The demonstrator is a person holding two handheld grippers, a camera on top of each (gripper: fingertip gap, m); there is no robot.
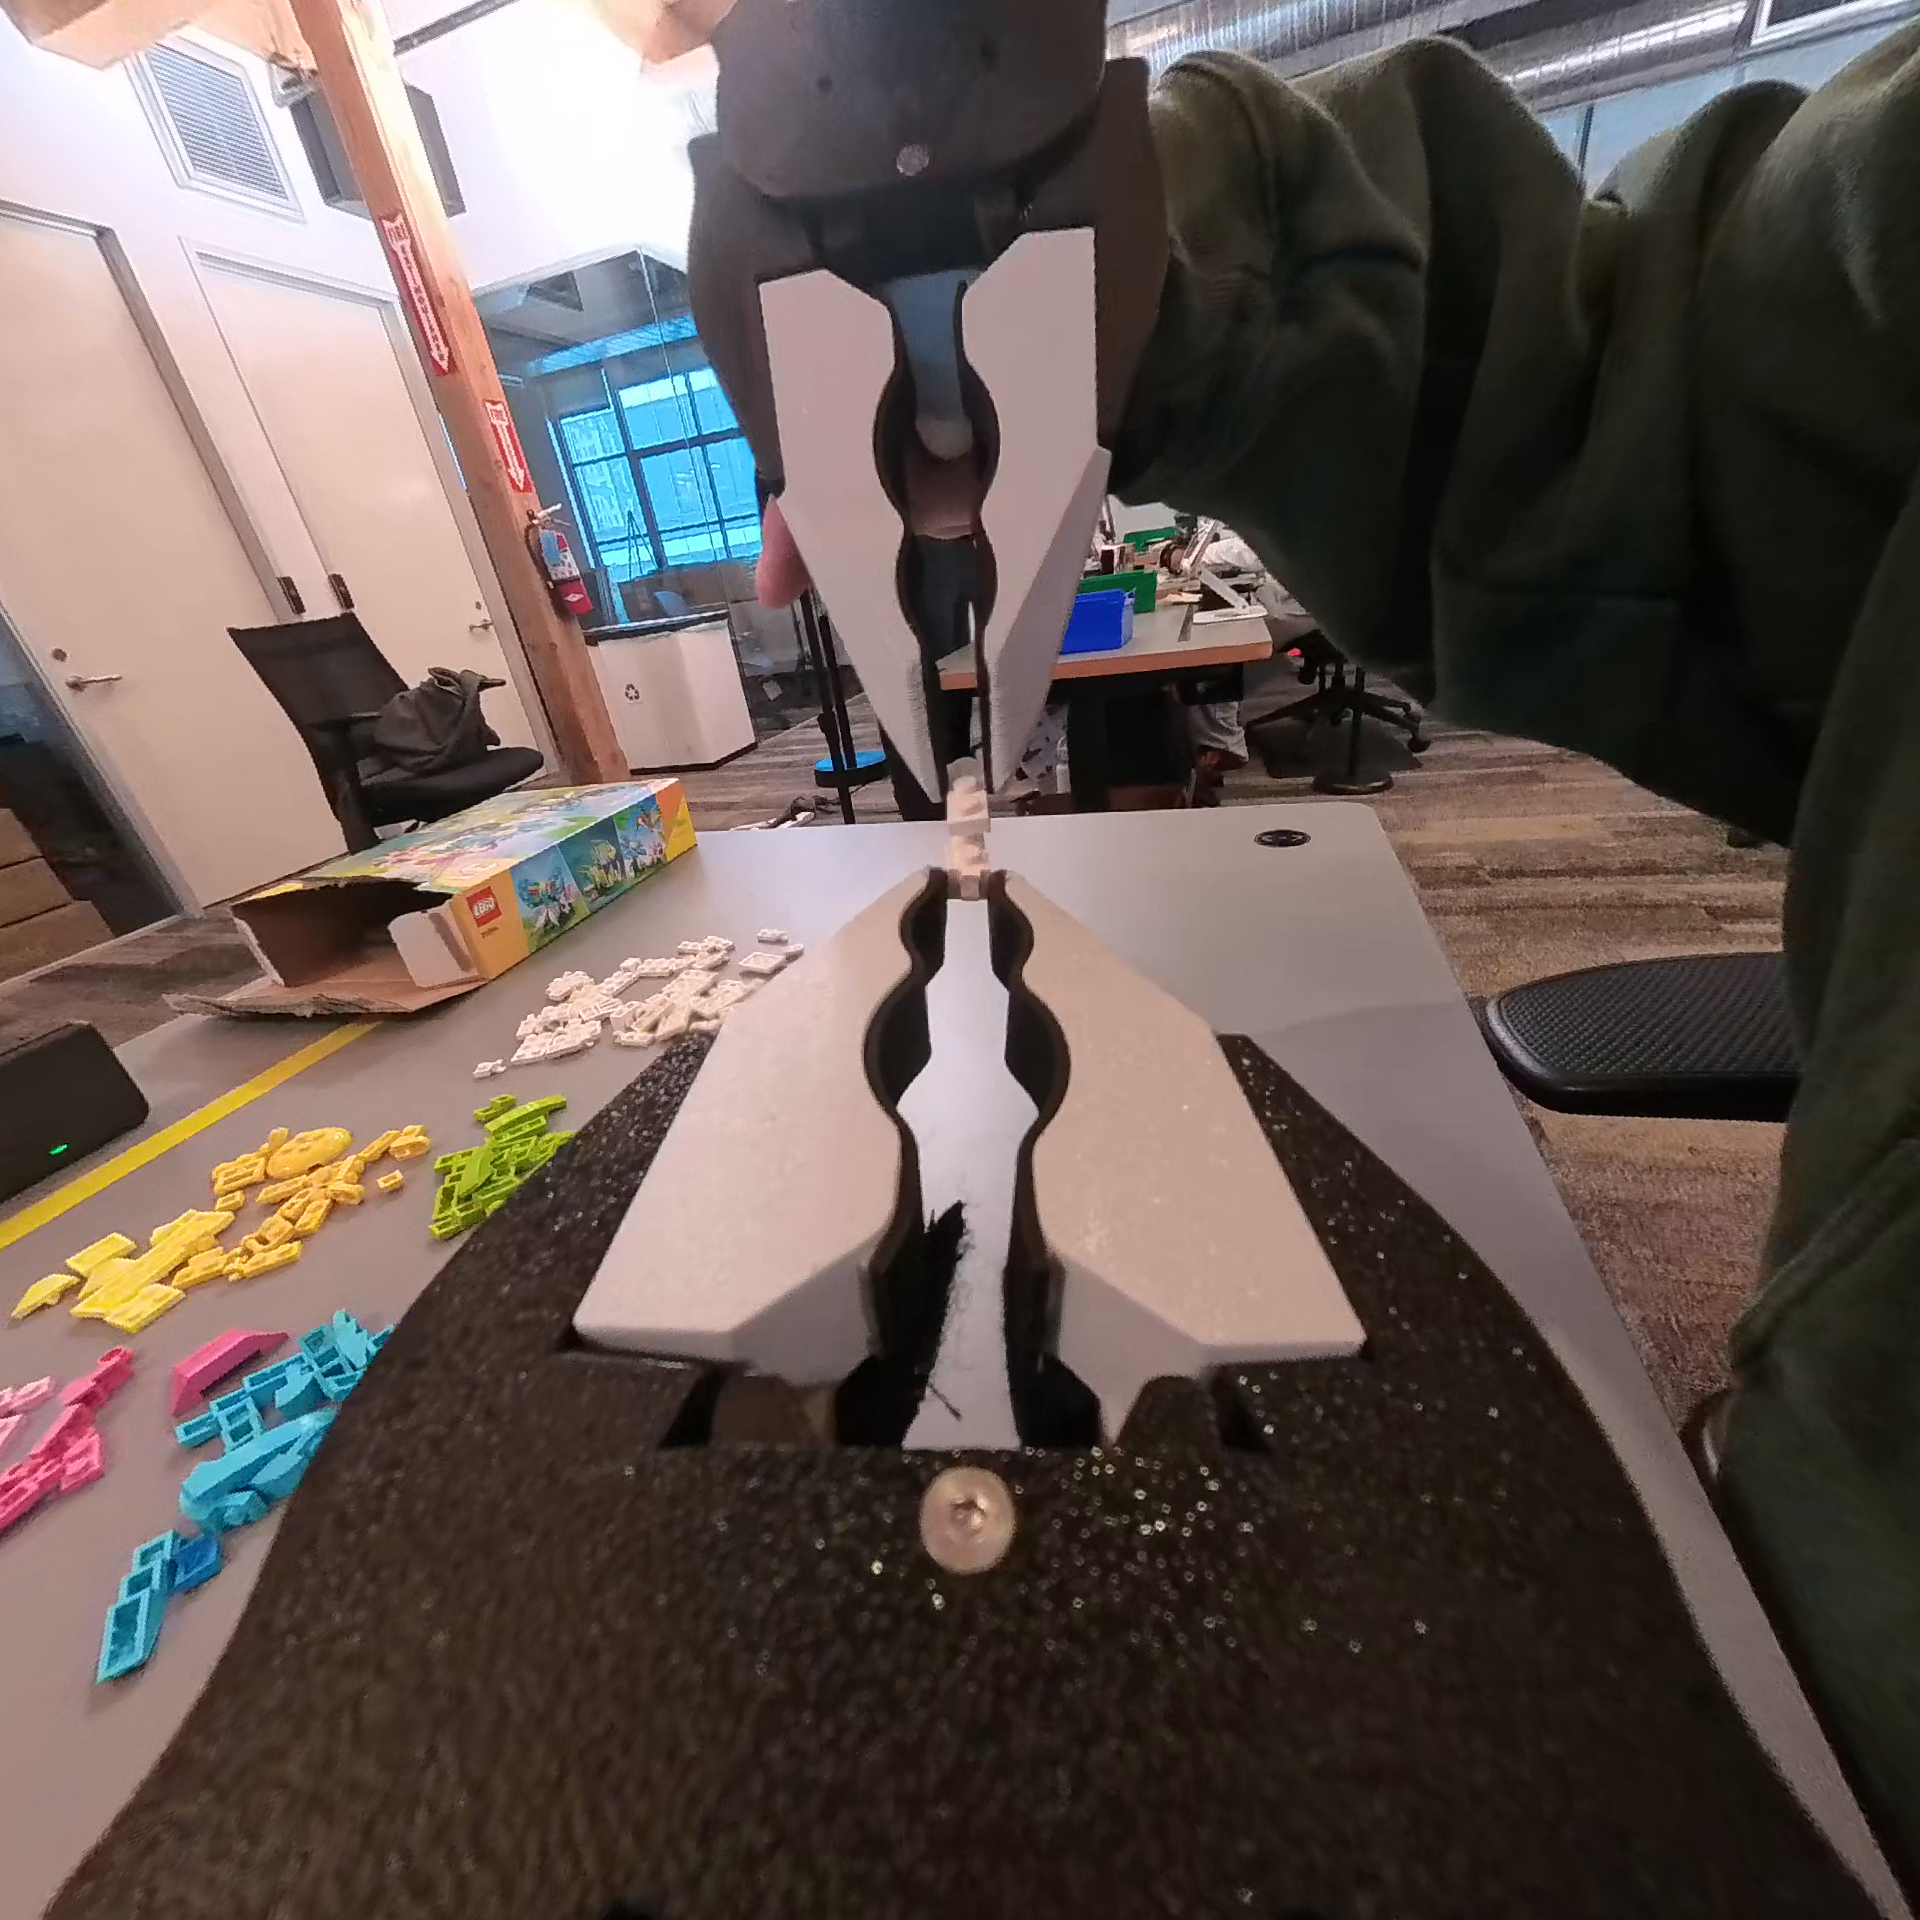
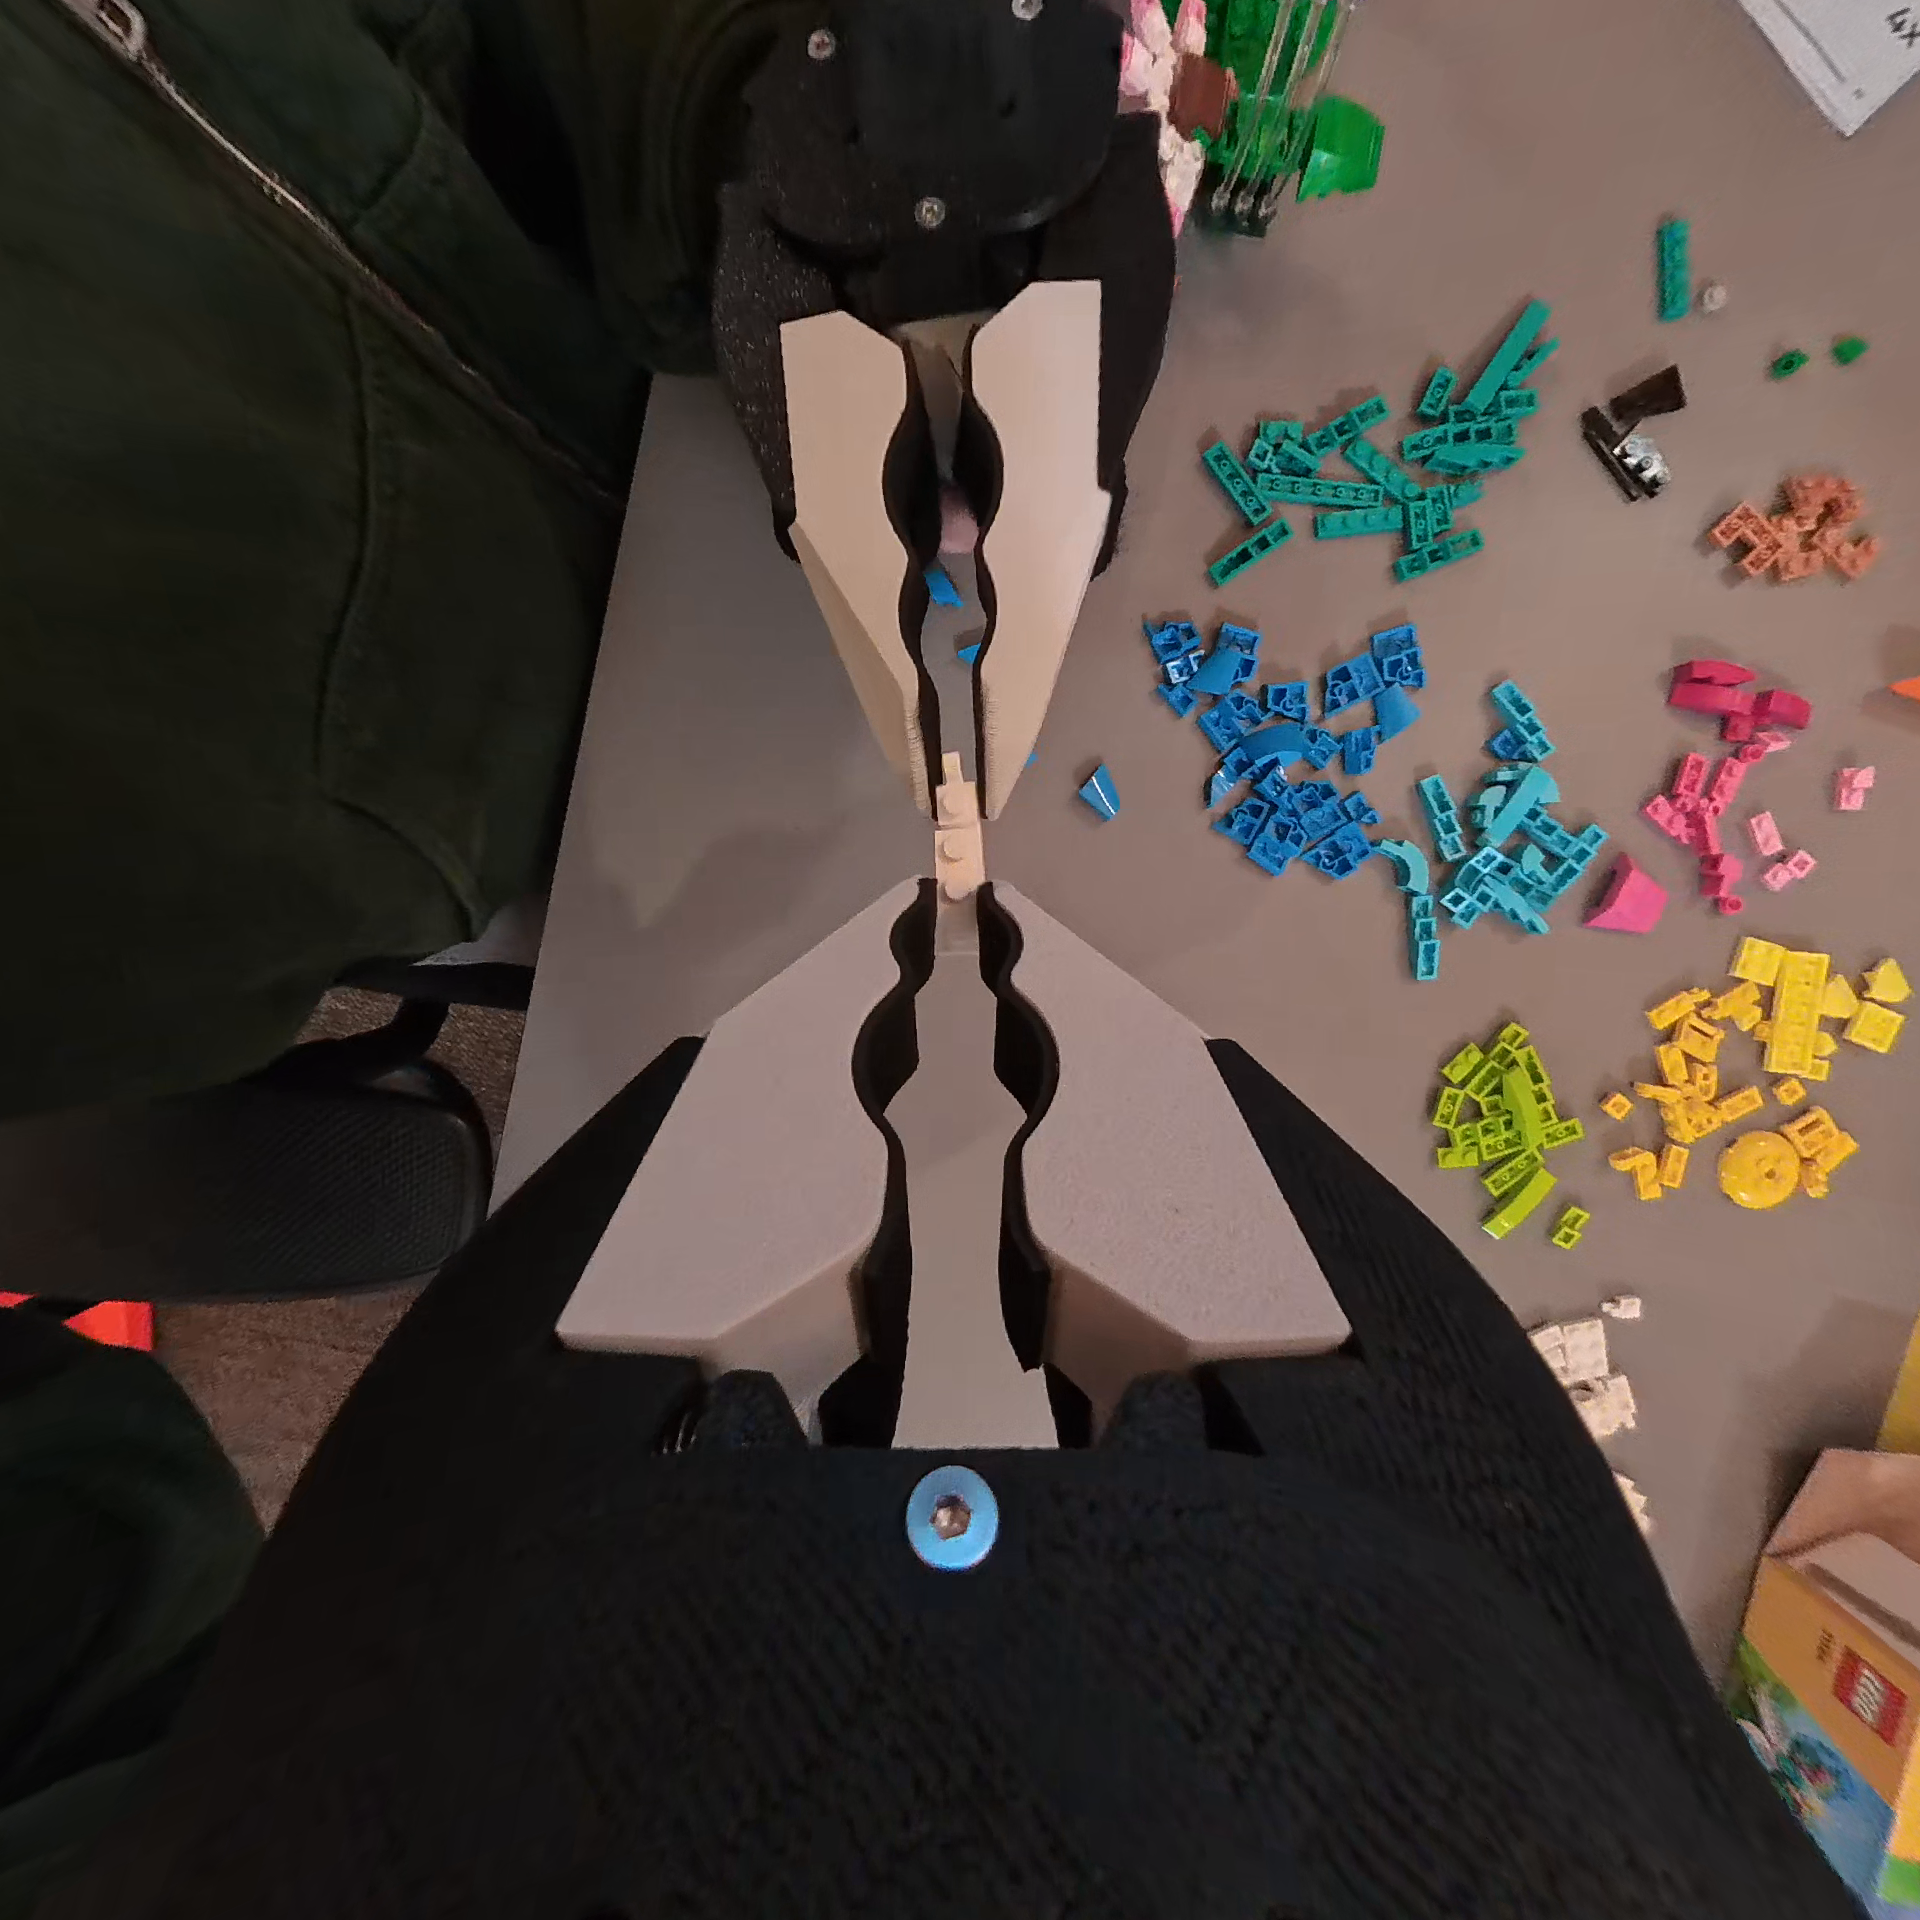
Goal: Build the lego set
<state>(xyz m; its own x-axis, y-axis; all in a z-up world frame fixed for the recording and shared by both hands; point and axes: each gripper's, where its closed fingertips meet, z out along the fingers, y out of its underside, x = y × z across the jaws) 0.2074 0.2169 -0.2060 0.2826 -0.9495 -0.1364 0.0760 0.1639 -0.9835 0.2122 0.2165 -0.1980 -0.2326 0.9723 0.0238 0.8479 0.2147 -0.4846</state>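
A small stack of white Lego pieces [image 1: 966,831] hangs in the air between the two gripper tips, above the grey table [image 1: 1247,987]. My left gripper [image 1: 966,883] is shut on its near end. My right gripper [image 1: 961,784] comes down from above, held in a green-sleeved hand, and is shut on the far end. In the right wrist view the same white stack [image 2: 956,831] sits between my right gripper [image 2: 954,894] and the left gripper [image 2: 956,795], tip to tip. I cannot tell whether the stack is one joined piece.
Sorted brick piles lie on the table: white [image 1: 644,997], yellow [image 1: 239,1226], lime [image 1: 499,1164], light blue [image 1: 260,1434], pink [image 1: 62,1434], teal [image 2: 1382,468], blue [image 2: 1288,758]. An opened Lego box [image 1: 468,894] lies at the back left. The table edge [image 2: 582,831] borders a chair. Less than 4 cm separates the two grippers' tips.
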